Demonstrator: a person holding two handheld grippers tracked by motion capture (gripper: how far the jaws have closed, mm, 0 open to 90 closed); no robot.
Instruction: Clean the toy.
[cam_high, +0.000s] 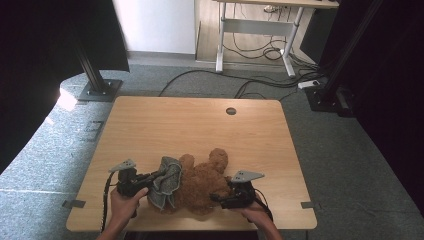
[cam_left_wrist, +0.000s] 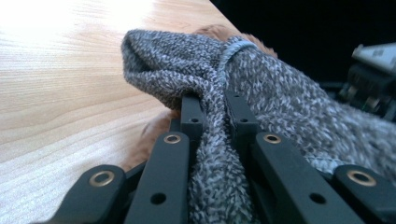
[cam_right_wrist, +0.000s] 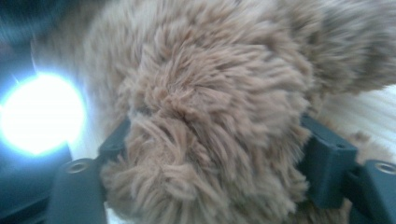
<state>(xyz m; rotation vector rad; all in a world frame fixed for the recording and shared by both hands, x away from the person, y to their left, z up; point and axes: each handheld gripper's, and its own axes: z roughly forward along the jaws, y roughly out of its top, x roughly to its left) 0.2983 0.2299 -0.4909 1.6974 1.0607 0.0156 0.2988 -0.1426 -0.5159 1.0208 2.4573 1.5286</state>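
A brown plush bear (cam_high: 202, 182) lies on the desk (cam_high: 200, 125) near its six o'clock edge, with a grey knitted garment (cam_high: 166, 182) bunched over its nine o'clock side. The left gripper (cam_high: 156, 176) is clenched on a fold of that knit, its jaws pinching the fabric between them, probably to draw it along the toy's body. The right gripper (cam_high: 216, 197), at the bear's four o'clock, is grasping a thick tuft of fur, jaws spread wide around the bulk. That hold looks meant to pin the soft toy so it does not slide while the cloth is tugged.
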